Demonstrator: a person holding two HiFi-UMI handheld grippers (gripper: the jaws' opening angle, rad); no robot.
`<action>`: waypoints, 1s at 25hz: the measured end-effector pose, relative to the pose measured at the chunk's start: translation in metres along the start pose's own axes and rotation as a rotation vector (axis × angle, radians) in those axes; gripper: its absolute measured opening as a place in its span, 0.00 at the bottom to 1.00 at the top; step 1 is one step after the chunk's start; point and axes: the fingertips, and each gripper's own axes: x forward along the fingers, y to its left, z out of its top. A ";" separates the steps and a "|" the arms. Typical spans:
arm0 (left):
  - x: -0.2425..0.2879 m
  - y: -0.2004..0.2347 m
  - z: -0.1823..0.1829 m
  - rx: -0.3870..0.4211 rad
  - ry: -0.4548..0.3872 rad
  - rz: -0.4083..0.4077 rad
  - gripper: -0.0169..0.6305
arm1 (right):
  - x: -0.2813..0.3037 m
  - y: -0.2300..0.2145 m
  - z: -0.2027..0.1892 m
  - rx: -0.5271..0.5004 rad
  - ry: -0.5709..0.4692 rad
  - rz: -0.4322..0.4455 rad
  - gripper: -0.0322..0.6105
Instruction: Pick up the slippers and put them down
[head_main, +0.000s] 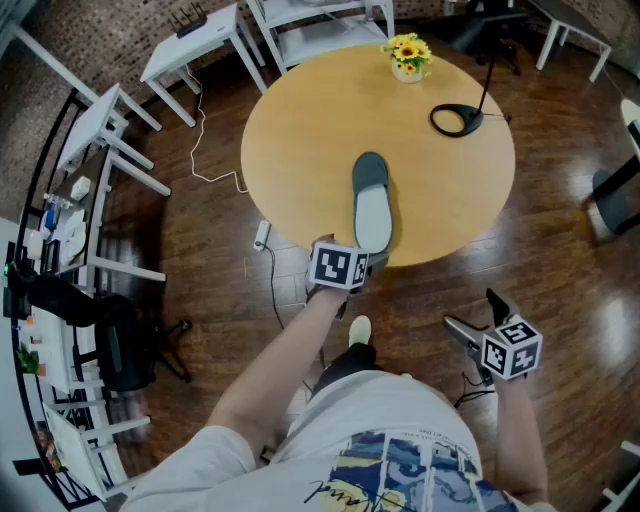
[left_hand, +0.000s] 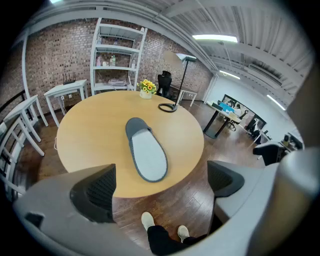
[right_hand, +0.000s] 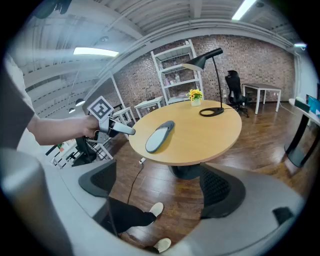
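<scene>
One grey slipper (head_main: 371, 205) with a pale insole lies on the round wooden table (head_main: 300, 130), heel toward the near edge. It also shows in the left gripper view as the slipper (left_hand: 146, 150) and in the right gripper view as the slipper (right_hand: 160, 136). My left gripper (head_main: 352, 268) hovers at the table's near edge just behind the heel, apart from it. In its own view the left gripper (left_hand: 160, 185) is open and holds nothing. My right gripper (head_main: 475, 312) hangs over the floor to the right of the table, and in its own view the right gripper (right_hand: 160, 182) is open and holds nothing.
A flower pot (head_main: 408, 57) and a desk lamp base (head_main: 456, 120) stand at the table's far side. White side tables (head_main: 195, 45) and a shelf unit (head_main: 320, 25) stand beyond. A cable with a power strip (head_main: 261, 235) lies on the wooden floor at the left.
</scene>
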 end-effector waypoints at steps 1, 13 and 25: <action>0.012 0.010 0.007 -0.023 0.010 -0.006 0.90 | 0.011 0.003 0.007 -0.001 0.007 0.001 0.90; 0.171 0.099 0.063 -0.102 0.163 0.102 0.95 | 0.077 0.014 0.048 0.071 0.017 -0.095 0.90; 0.226 0.110 0.057 -0.113 0.302 0.189 0.94 | 0.064 0.013 0.048 0.179 0.032 -0.190 0.90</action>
